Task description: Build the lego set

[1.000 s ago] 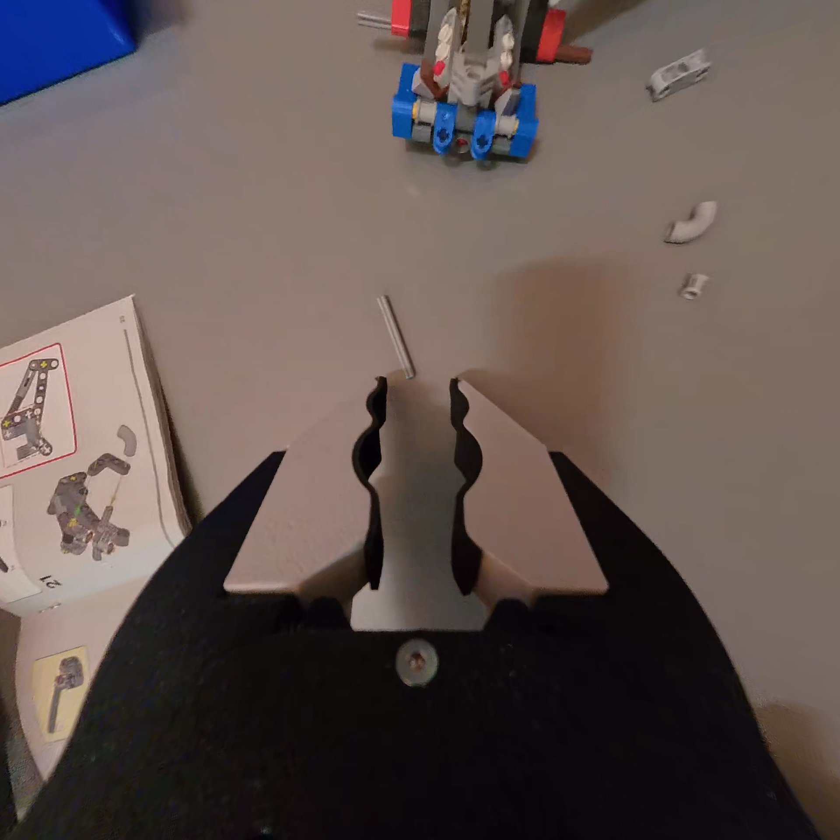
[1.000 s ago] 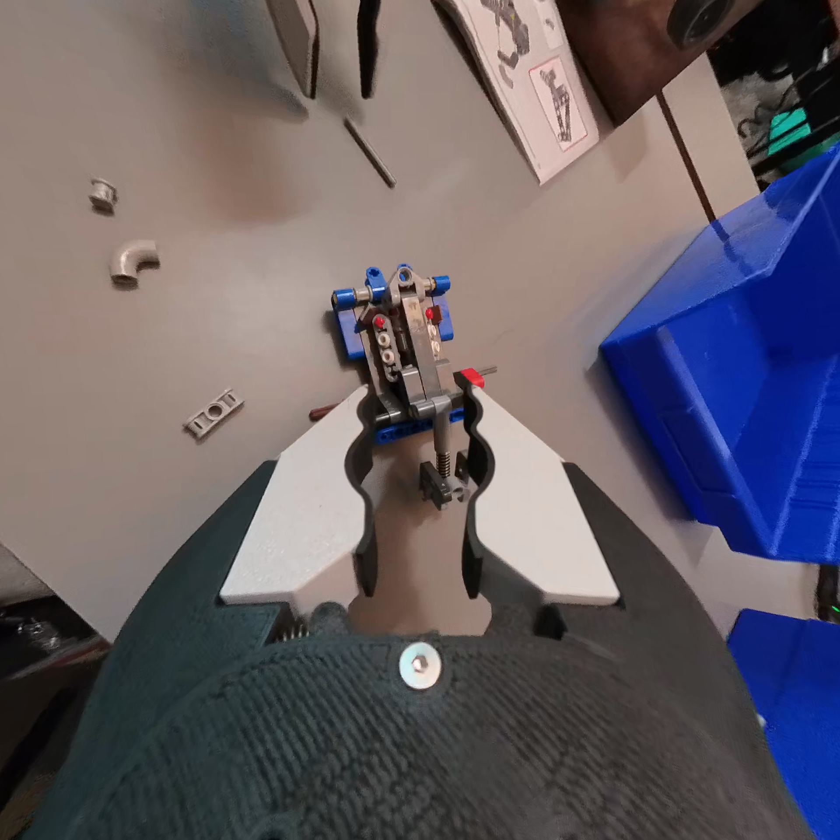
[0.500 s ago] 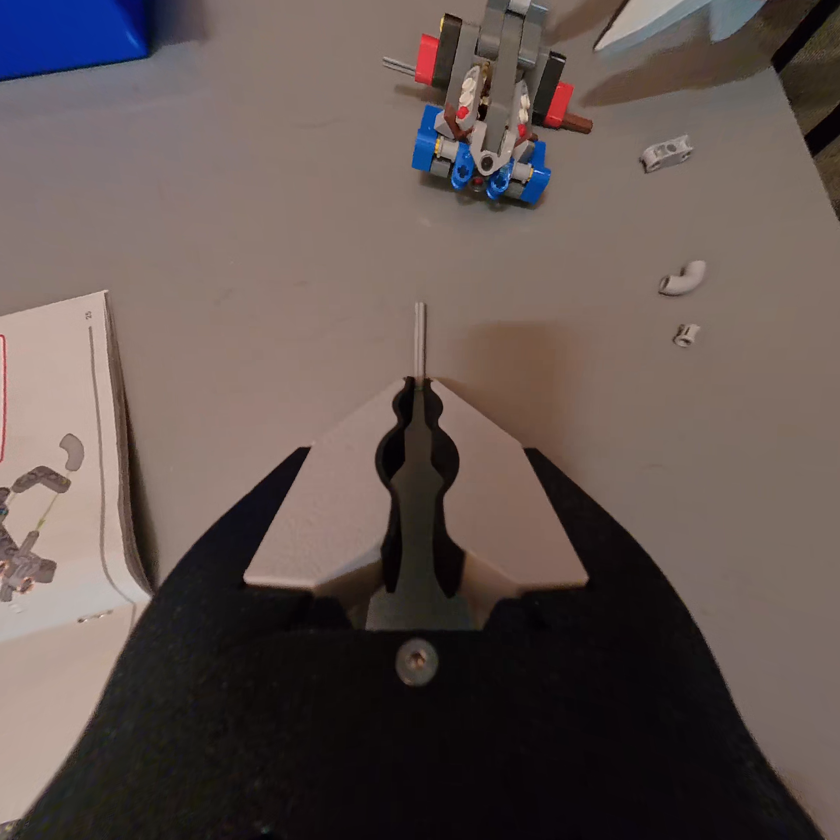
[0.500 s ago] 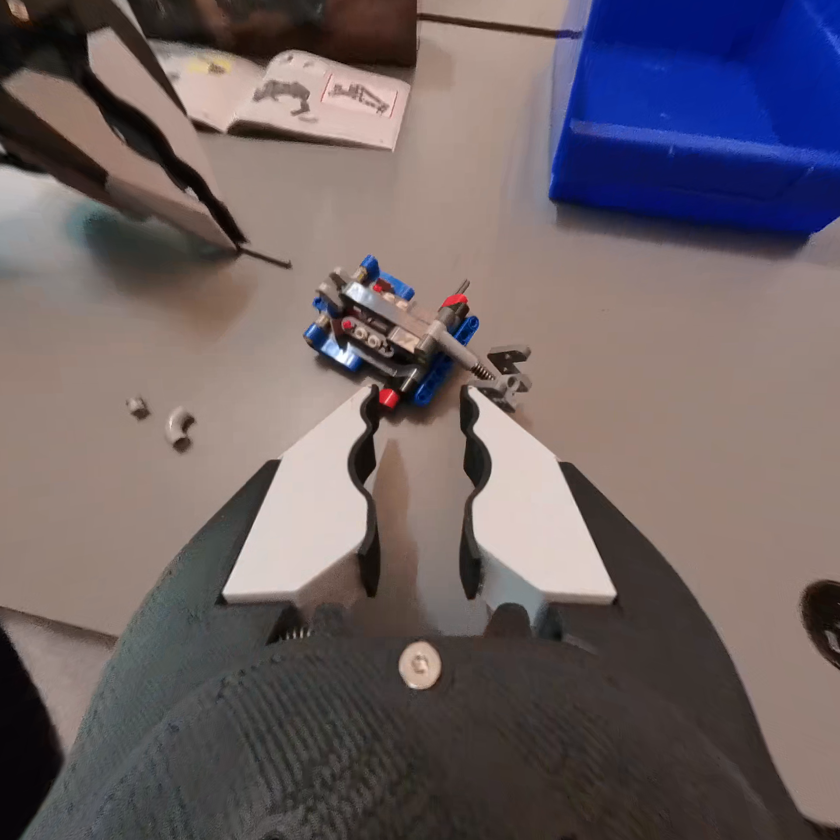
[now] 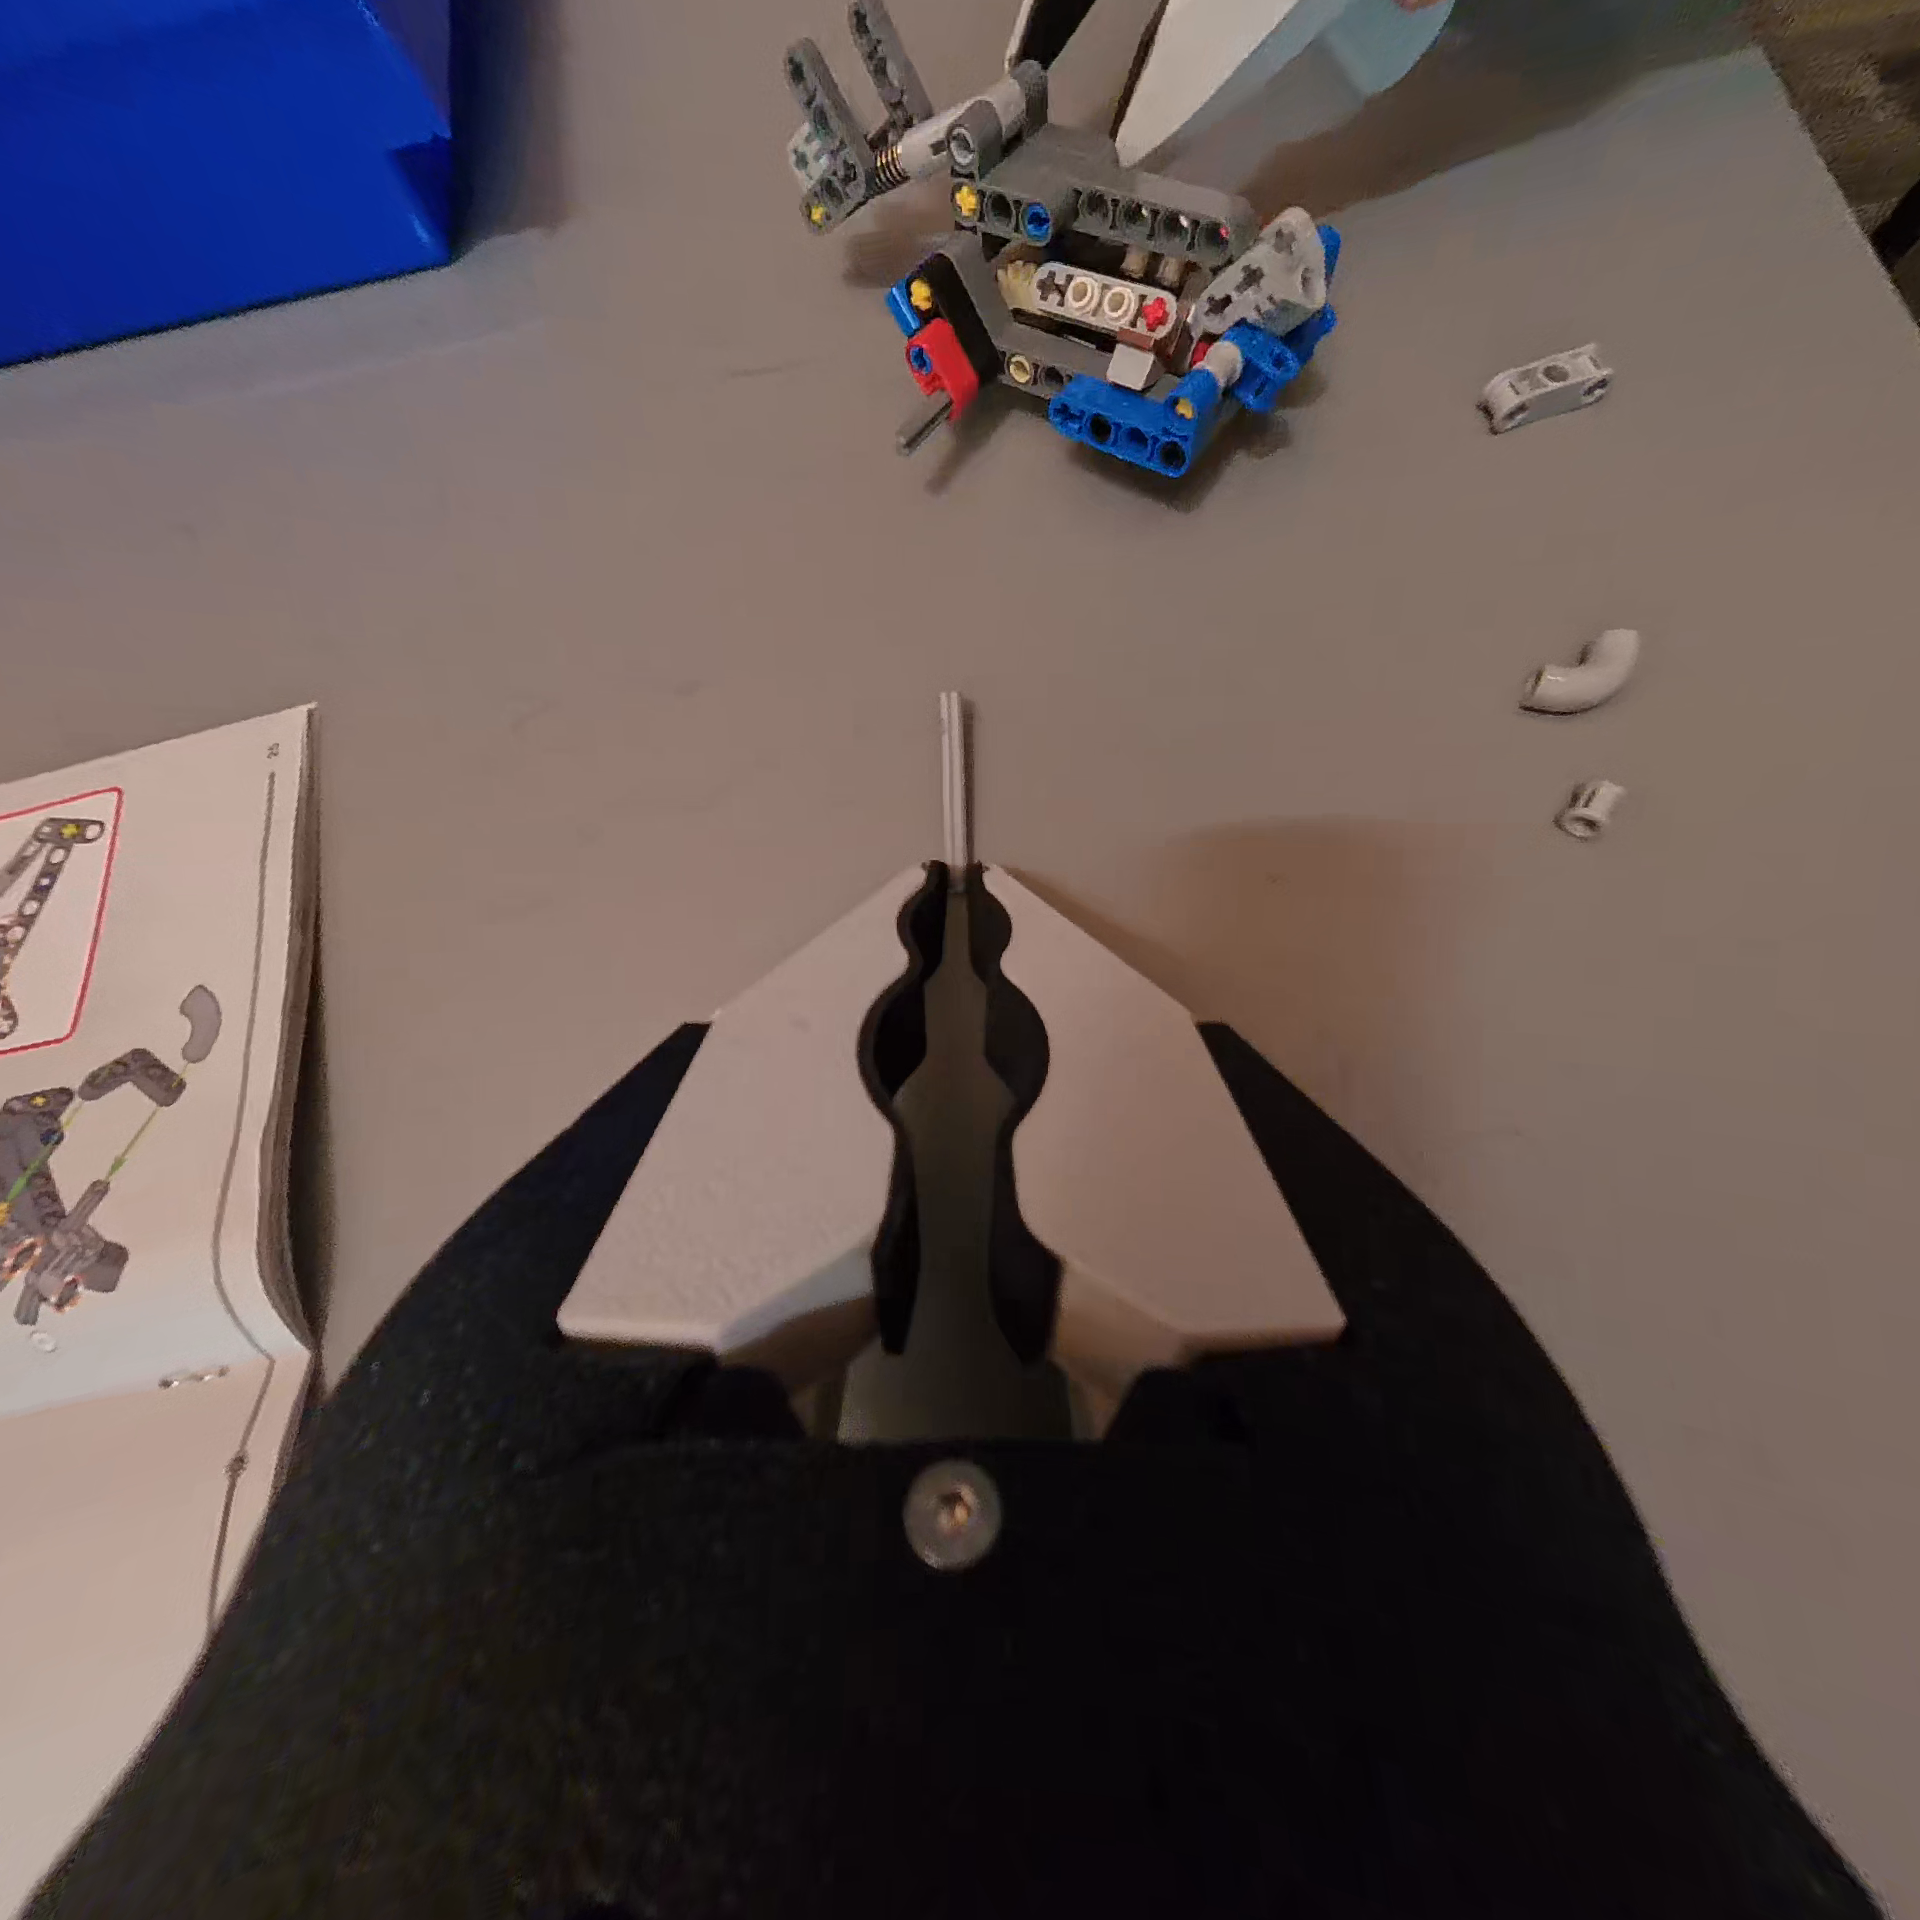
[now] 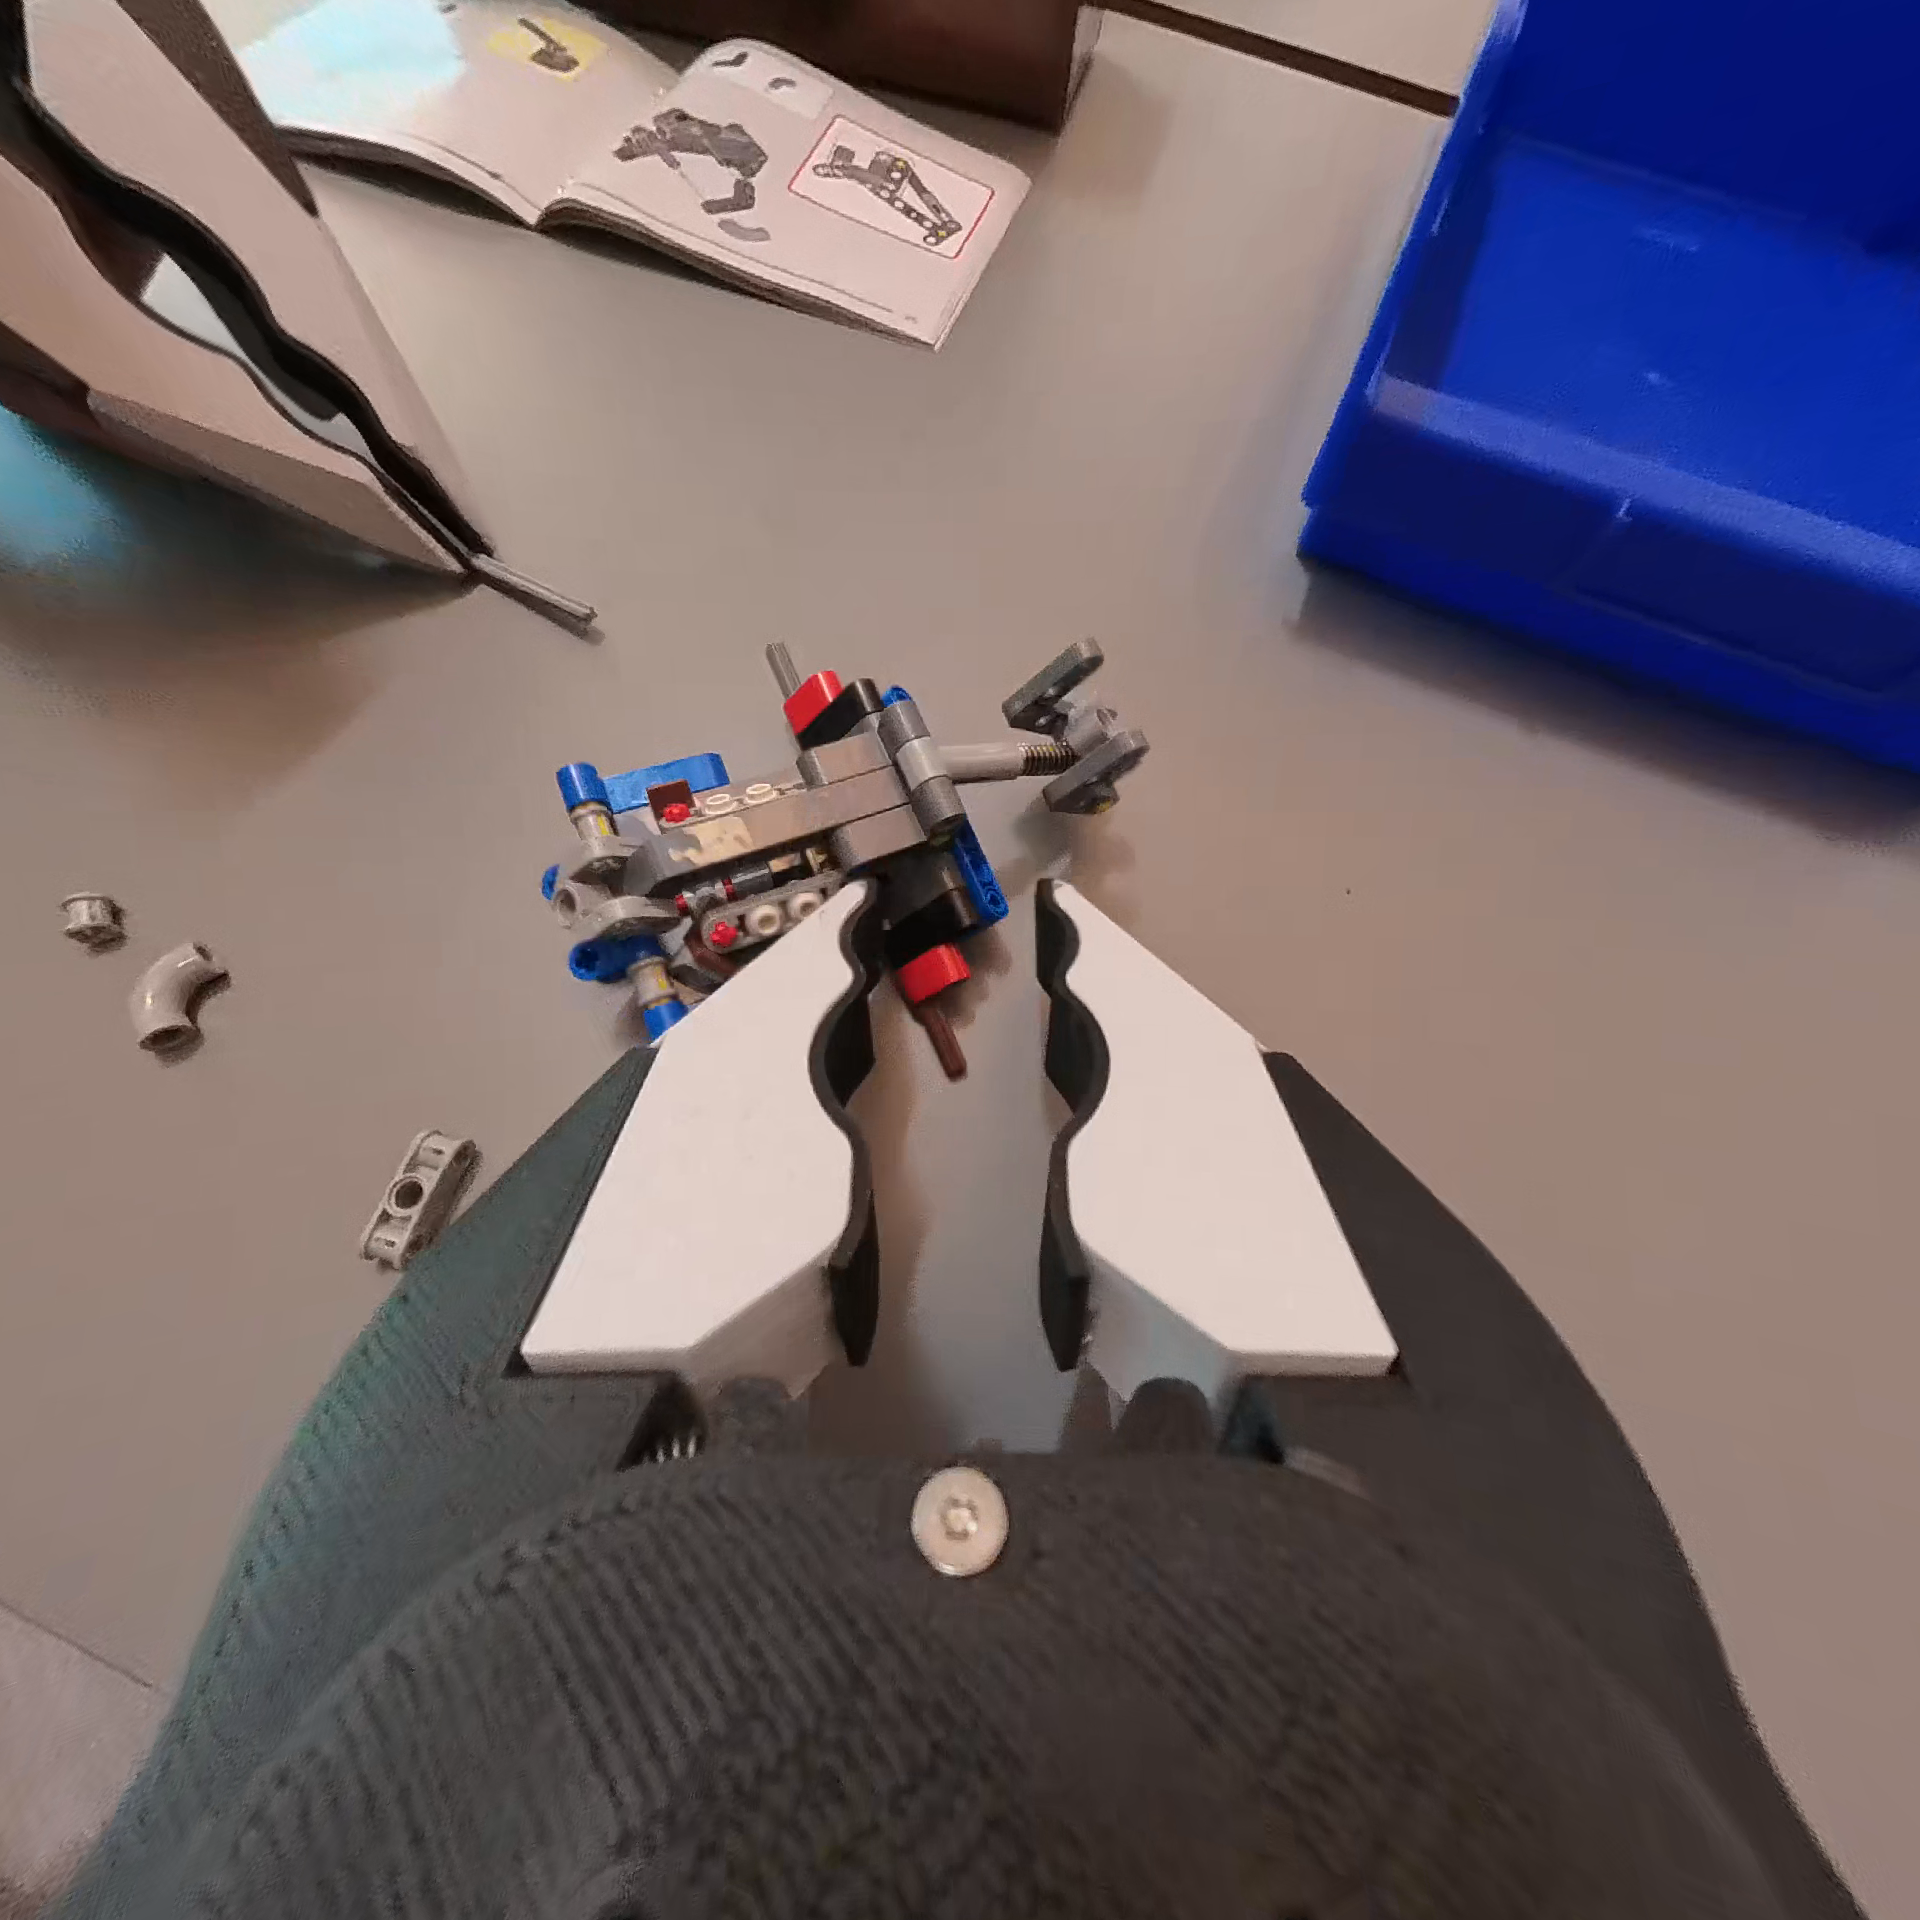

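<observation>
My left gripper (image 5: 956, 868) is shut on a thin grey axle rod (image 5: 953, 779), which sticks straight out past the fingertips just above the grey table. The right wrist view shows the same grip, with the rod (image 6: 540, 597) held at the left gripper's tips (image 6: 468, 551). My right gripper (image 6: 951, 899) is open at the near end of a blue, grey and red brick model (image 6: 790, 821). A red bush with a brown axle (image 6: 930, 977) lies between its fingers. The left finger is against the model; the right pad stands apart. In the left wrist view its fingers (image 5: 1195, 73) are behind the model (image 5: 1112, 301).
A blue bin (image 6: 1662, 416) stands at the right, also in the left wrist view (image 5: 208, 156). An open instruction booklet (image 5: 135, 1039) lies at the left. A loose grey elbow (image 5: 1579, 675), a small bush (image 5: 1588, 808) and a connector (image 5: 1545, 387) lie on the table. Some 15 cm of space lies between my two pairs of fingers.
My left gripper closed on the grey axle and has kept hold of it. My right gripper swung round the model with its jaws narrowing, and the model has turned sideways.
</observation>
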A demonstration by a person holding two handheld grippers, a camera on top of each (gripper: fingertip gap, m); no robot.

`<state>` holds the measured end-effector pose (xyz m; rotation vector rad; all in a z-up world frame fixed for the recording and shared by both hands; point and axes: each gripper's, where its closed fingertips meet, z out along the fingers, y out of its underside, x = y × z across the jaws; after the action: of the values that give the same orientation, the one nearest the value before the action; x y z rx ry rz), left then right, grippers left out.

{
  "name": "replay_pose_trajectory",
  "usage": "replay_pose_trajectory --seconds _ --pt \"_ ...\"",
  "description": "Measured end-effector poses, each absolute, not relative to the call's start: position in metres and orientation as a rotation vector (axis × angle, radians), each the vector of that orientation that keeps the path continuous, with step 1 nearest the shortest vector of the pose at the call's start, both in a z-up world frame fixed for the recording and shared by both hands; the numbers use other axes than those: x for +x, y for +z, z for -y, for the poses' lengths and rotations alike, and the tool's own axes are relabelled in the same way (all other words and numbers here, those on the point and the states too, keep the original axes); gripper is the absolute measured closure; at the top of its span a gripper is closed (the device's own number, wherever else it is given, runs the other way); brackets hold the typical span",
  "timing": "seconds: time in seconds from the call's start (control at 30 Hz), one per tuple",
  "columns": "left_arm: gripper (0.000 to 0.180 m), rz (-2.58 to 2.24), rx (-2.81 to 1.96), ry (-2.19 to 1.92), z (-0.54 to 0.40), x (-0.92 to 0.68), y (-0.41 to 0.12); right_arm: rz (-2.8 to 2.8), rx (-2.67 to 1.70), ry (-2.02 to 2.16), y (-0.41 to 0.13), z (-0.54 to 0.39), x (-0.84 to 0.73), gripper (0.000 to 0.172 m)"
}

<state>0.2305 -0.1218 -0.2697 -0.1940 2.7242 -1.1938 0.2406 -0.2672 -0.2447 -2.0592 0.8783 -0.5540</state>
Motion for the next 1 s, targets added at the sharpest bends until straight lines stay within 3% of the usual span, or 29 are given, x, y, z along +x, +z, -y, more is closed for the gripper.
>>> replay_pose_trajectory --seconds 0.43,1.0 --pt "0.18 -2.666 -0.146 -1.165 0.122 0.231 -0.269 -0.748 -1.95 -0.795 -0.192 0.253 0.227 0.147" --pt "0.18 -2.713 -0.184 -1.198 0.122 0.231 -0.27 -0.502 -2.16 -0.724 -0.209 0.206 0.218 0.148"
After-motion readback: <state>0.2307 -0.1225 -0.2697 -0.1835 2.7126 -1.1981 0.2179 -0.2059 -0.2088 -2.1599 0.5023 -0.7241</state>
